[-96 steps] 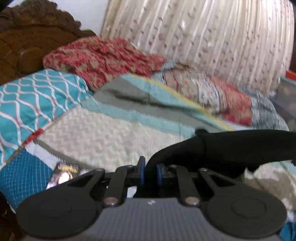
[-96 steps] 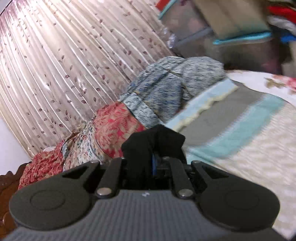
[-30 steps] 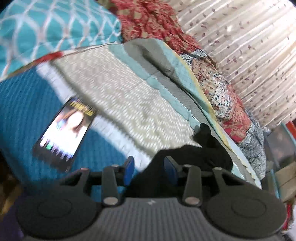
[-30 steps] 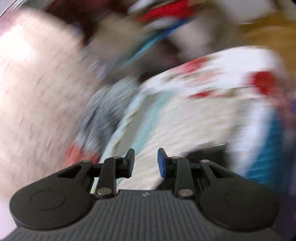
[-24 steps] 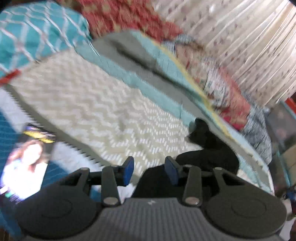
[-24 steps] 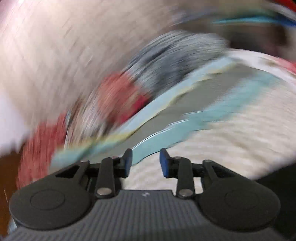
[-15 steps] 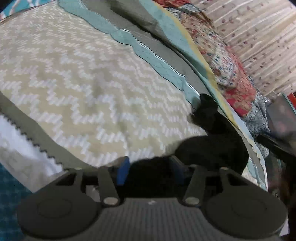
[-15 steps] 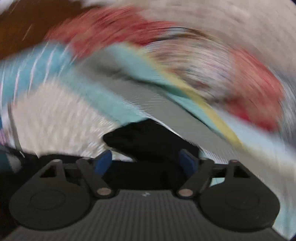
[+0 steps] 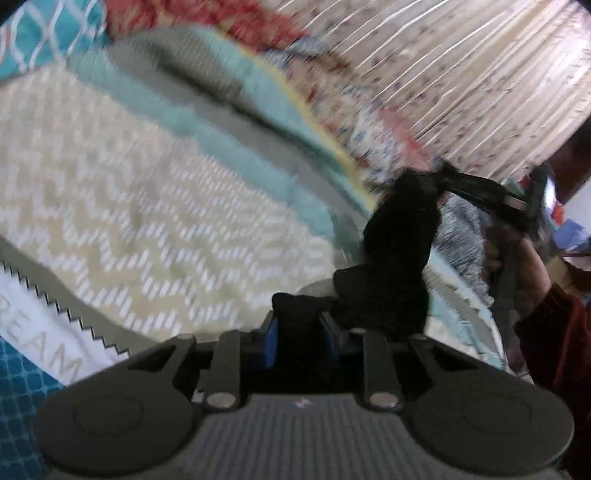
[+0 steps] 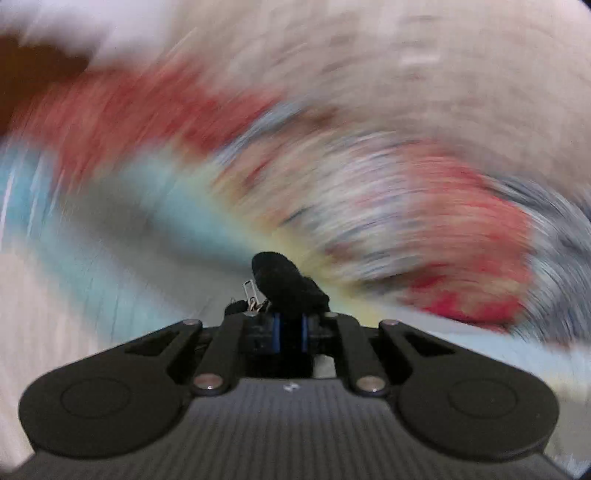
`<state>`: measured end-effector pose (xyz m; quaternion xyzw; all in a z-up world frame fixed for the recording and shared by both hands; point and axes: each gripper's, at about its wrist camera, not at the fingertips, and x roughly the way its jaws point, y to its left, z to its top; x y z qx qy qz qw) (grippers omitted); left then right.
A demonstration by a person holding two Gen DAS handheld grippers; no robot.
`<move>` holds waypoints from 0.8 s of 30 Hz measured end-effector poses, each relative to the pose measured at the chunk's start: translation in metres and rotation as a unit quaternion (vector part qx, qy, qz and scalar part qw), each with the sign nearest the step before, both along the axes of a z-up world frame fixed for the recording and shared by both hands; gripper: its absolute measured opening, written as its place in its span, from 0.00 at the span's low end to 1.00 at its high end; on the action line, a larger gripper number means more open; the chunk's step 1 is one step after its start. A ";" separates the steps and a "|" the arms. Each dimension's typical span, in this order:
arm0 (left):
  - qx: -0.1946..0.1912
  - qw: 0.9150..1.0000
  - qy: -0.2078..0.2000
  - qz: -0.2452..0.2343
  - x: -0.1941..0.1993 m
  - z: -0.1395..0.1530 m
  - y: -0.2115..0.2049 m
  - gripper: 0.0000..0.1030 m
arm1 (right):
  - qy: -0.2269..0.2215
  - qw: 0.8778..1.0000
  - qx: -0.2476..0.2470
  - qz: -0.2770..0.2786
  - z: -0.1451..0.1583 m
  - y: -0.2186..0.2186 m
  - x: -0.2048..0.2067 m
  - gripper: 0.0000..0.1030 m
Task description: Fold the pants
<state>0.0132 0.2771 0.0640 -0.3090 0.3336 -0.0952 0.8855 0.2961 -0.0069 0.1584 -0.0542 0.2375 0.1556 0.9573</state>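
Observation:
The black pants [image 9: 399, 236] rise off the bed in a bunched strip between my two grippers. In the left wrist view, my left gripper [image 9: 299, 328] is closing, its blue pads pressing a fold of the near end. The far end hangs from my right gripper [image 9: 441, 177], raised at the right and held by a person's hand [image 9: 517, 258]. The right wrist view is heavily blurred. There my right gripper [image 10: 290, 332] is closing on a tuft of the pants [image 10: 284, 277], which sticks out past the pads. A small metal zip pull [image 10: 251, 291] dangles beside it.
A bedspread [image 9: 147, 206] with cream chevrons and teal and grey bands lies under the pants. A teal patterned pillow [image 9: 37, 29] is at the top left. Rumpled red and blue quilts [image 9: 369, 122] line the far side, below a pale curtain [image 9: 461, 74].
Both pairs of jaws stood wide over the pants lying on the bed; now each is closed on black fabric. The right gripper has lifted its end. The phone has left the left view.

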 end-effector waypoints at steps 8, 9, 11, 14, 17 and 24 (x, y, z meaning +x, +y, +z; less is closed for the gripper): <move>0.044 0.995 -0.063 -0.060 -0.061 0.024 -0.038 0.19 | -0.078 0.938 0.136 -0.309 0.070 -0.253 -0.113 0.12; 0.051 0.994 -0.063 -0.079 -0.069 0.024 -0.046 0.19 | -0.070 0.924 0.147 -0.345 0.065 -0.279 -0.135 0.12; 0.071 0.989 -0.059 -0.113 -0.082 0.022 -0.061 0.19 | -0.049 0.894 0.166 -0.414 0.042 -0.321 -0.176 0.12; 0.104 0.980 -0.025 -0.166 -0.092 0.014 -0.082 0.24 | -0.006 0.851 0.164 -0.498 -0.007 -0.359 -0.225 0.12; 0.124 0.971 0.006 -0.203 -0.098 0.013 -0.092 0.28 | 0.055 0.817 0.186 -0.543 -0.054 -0.377 -0.254 0.12; 0.038 0.985 -0.069 -0.152 -0.088 0.071 -0.052 0.61 | 0.080 0.797 0.212 -0.560 -0.093 -0.375 -0.274 0.12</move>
